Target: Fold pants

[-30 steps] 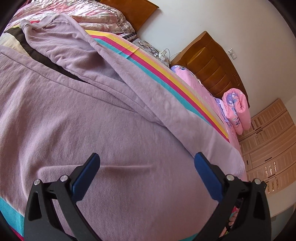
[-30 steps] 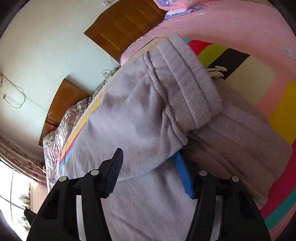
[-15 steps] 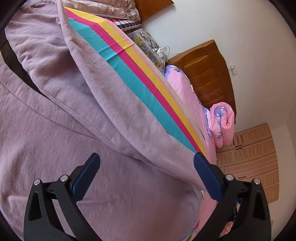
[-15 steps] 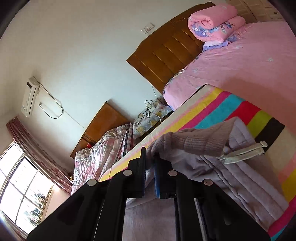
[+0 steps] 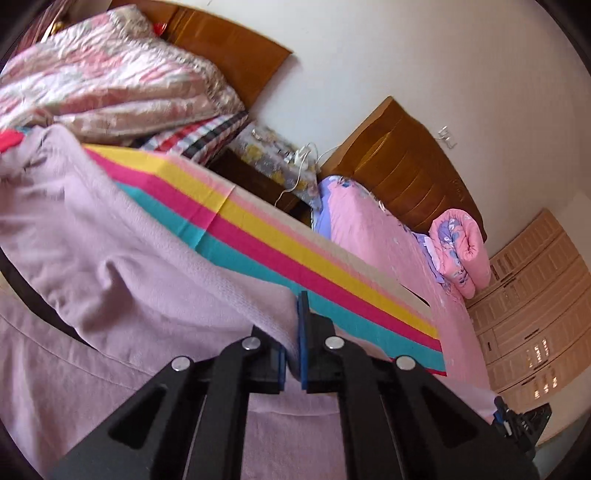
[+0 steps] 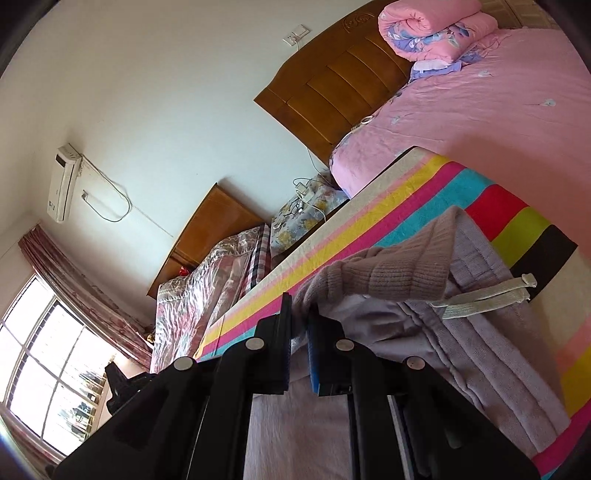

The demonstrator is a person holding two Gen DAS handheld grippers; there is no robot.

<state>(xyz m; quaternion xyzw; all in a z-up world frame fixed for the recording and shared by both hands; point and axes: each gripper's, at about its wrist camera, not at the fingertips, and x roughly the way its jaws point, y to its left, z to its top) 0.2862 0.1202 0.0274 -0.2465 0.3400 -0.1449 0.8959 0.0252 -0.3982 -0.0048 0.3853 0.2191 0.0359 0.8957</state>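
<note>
Left gripper (image 5: 293, 354) now clamps pants (image 5: 122, 251) | right gripper (image 6: 300, 354) still pinching pants

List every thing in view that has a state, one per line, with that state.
left tool: shut on the pants fabric.
right tool: shut on the pants near the ribbed cuff.
pants: partly lifted, creased, not yet folded flat.
drawstring: loose, lying on the waistband.
pink quilt: rolled up on the far bed.

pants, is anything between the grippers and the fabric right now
No. The left gripper is pinched on the lilac pants, and the right gripper is pinched on them beside the ribbed cuff. Nothing visible lies between.
</note>
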